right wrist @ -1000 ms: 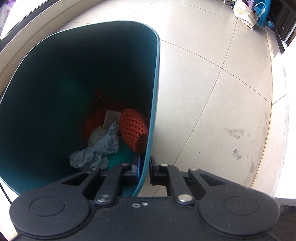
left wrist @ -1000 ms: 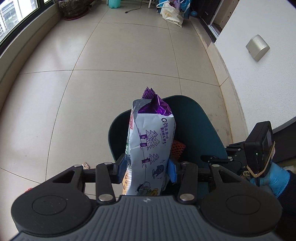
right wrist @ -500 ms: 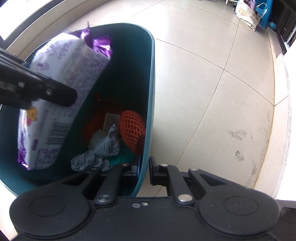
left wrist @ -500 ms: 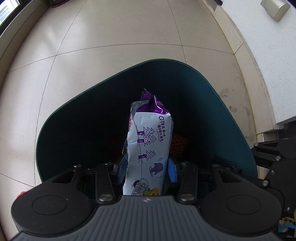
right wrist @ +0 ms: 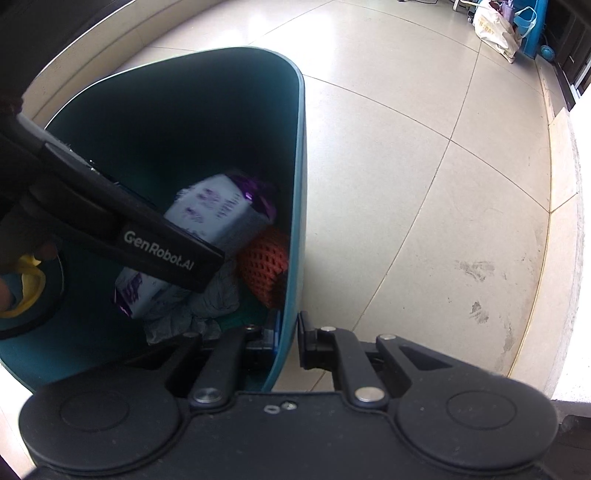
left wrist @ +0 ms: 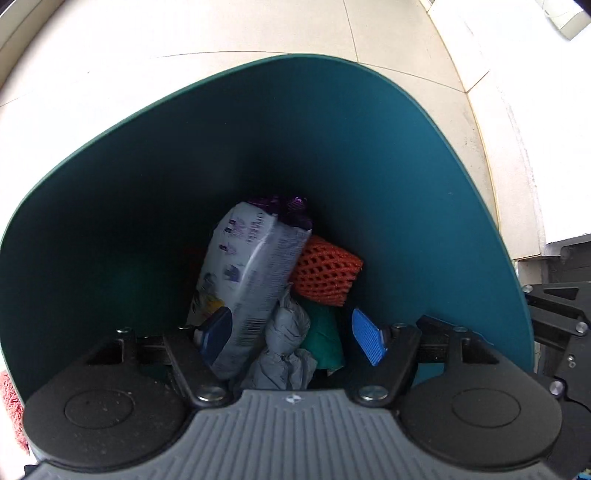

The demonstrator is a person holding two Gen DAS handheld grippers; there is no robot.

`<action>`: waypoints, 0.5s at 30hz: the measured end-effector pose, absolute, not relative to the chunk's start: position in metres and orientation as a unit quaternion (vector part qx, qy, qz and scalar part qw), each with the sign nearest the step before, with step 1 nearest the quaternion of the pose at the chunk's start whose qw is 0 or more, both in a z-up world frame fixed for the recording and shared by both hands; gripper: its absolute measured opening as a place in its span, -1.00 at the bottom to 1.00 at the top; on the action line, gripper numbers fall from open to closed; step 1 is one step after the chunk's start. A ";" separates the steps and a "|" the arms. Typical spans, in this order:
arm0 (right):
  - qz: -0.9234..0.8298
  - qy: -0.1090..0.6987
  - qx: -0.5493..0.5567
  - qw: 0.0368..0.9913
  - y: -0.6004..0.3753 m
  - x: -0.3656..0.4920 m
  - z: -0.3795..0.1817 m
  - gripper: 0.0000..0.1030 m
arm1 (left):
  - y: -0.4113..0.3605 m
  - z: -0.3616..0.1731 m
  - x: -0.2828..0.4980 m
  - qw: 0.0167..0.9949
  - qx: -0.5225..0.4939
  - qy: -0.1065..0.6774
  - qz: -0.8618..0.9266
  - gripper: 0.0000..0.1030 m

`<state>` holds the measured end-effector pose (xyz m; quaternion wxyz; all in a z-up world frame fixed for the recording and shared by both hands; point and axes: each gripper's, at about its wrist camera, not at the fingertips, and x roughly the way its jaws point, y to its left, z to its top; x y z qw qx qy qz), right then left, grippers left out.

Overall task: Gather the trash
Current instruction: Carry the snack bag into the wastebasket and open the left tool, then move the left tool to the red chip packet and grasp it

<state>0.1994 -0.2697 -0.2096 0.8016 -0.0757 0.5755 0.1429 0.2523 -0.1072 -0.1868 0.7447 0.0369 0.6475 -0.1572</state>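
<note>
Teal plastic forms the bin (left wrist: 369, 155), seen from above through the left gripper (left wrist: 291, 338), which sits just over the bin's mouth with its jaws spread wide and gripping nothing. One blue pad (left wrist: 367, 341) stands clear on the right; the other pad (left wrist: 216, 334) lies against, or just beside, the lower end of the snack bag (left wrist: 251, 269), and contact cannot be confirmed. White with purple print and a purple crimped top, the bag lies tilted inside the bin, its top toward the far wall, resting on other trash. An orange foam net (left wrist: 327, 273) lies just to its right, touching it. Crumpled grey paper (left wrist: 284, 347) sits below the net, beside a green scrap (left wrist: 325, 343).

From the right wrist, the right gripper (right wrist: 288, 338) is closed narrowly on the bin wall (right wrist: 299, 206), one finger inside and one outside the near rim. A black finger (right wrist: 147, 243) of the left gripper, lettered "GenRobot.AI", crosses the bin opening above the bag (right wrist: 214, 206). Net (right wrist: 264, 266) and paper (right wrist: 214, 295) lie against the right inner wall. Beige floor tiles (right wrist: 424, 184) surround the bin; bags (right wrist: 495, 29) stand far off.
</note>
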 end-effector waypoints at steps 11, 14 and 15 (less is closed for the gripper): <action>0.133 0.572 -0.080 0.805 -0.266 0.192 -0.209 -0.86 | -0.048 -0.067 0.206 0.815 0.022 0.542 -0.204 0.38; 0.133 0.568 -0.079 0.808 -0.264 0.193 -0.202 -0.86 | -0.015 -0.046 0.202 0.834 0.034 0.521 -0.177 0.41; 0.132 0.568 -0.077 0.809 -0.264 0.193 -0.199 -0.86 | -0.005 -0.043 0.202 0.839 0.037 0.517 -0.168 0.44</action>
